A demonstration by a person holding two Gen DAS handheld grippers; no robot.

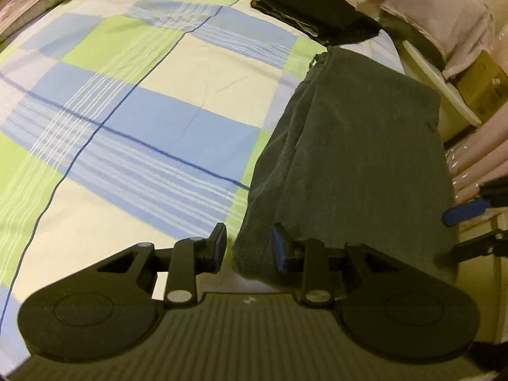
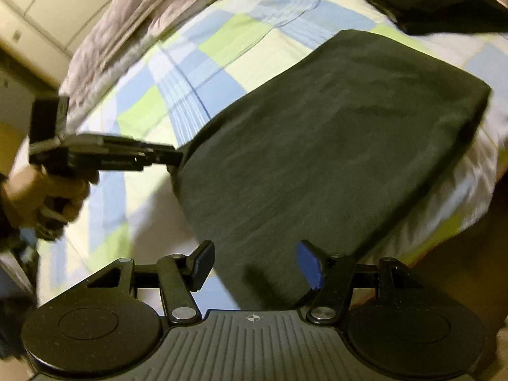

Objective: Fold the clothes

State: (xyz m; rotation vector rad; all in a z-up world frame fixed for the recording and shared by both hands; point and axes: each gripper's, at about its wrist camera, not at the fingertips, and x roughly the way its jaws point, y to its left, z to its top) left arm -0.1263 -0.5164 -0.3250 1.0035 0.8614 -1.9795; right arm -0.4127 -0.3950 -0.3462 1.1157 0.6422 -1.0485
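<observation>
Both grippers' fingers are spread apart: left gripper (image 1: pixel 249 247) at the folded grey garment's (image 1: pixel 355 158) near edge, right gripper (image 2: pixel 254 265) over its corner. Garment lies flat on bed w/ checked sheet (image 1: pixel 143 111) (black folded pile (image 1: pixel 317 9) behind it).

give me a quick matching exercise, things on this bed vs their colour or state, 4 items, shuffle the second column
Things:
1. grey garment
2. black folded pile
3. bedsheet
4. left gripper

Colour or state:
A. blue, green and cream checks
B. jaws open at the garment's near edge
C. folded flat, dark grey, nearest the grippers
D. black, lying beyond the grey garment

Pairs: 1-C, 2-D, 3-A, 4-B
</observation>
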